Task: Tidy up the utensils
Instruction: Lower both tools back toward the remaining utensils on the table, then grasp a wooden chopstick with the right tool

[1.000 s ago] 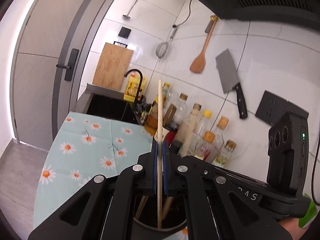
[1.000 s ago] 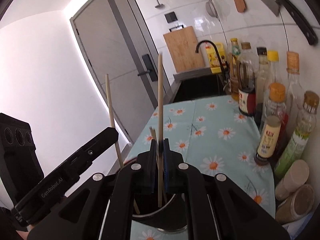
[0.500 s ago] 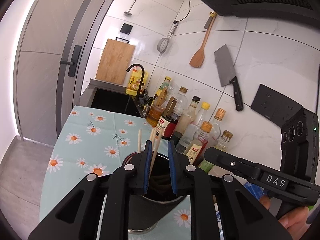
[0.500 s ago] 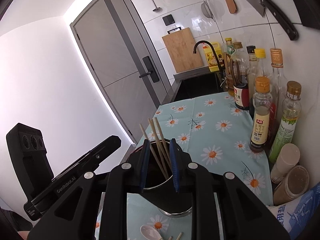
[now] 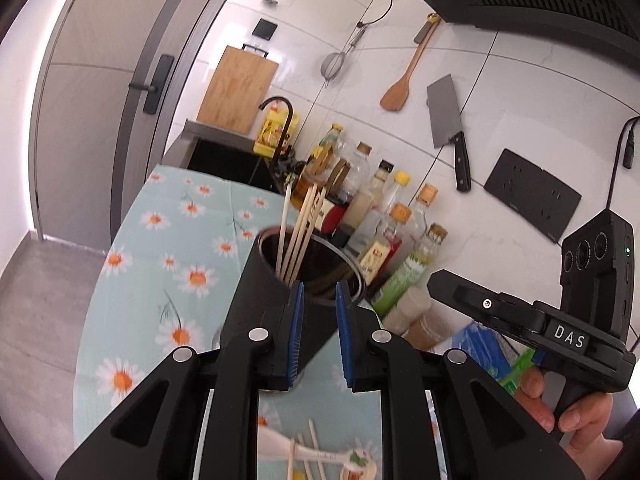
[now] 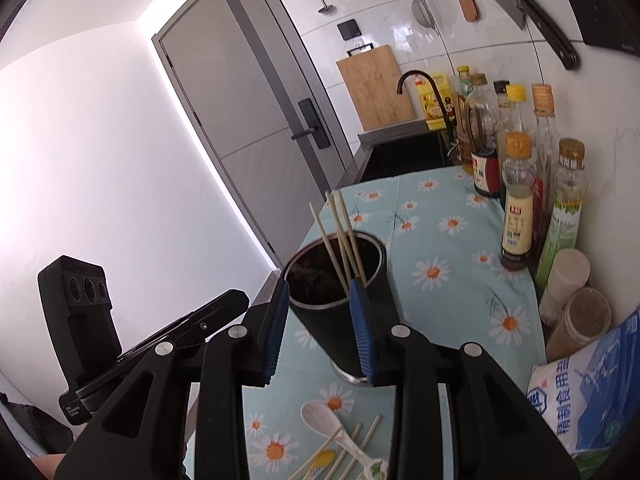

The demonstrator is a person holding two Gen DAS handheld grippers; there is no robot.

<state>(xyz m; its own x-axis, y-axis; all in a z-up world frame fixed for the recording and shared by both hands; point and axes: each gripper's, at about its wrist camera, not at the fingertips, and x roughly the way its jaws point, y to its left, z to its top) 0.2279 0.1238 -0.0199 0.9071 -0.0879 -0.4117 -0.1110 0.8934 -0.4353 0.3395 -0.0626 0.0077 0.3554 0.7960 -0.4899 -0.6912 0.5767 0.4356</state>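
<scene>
Left gripper (image 5: 318,334): blue-padded jaws parted, nothing between them; held above and just in front of the black utensil holder (image 5: 280,292). Right gripper (image 6: 320,330): jaws spread wide, empty, tilted down toward the same holder, which stands on the daisy-print tablecloth (image 6: 452,264).

Chopsticks (image 5: 298,230): several wooden sticks standing in the holder, leaning against its rim. More loose chopsticks (image 6: 352,446) lie on the cloth below the holder, beside a white ceramic spoon (image 6: 330,426).

Right hand (image 5: 568,412): fingers wrapped around the right gripper's handle, seen from the left wrist view; the body above it reads "DAS".

Condiment bottles (image 6: 520,196) line the tiled wall, labels too small to read. White-and-blue bag (image 6: 588,392) at right, printed with Chinese characters. Cleaver (image 5: 446,120) and wooden spatula (image 5: 400,88) hang on the wall.
</scene>
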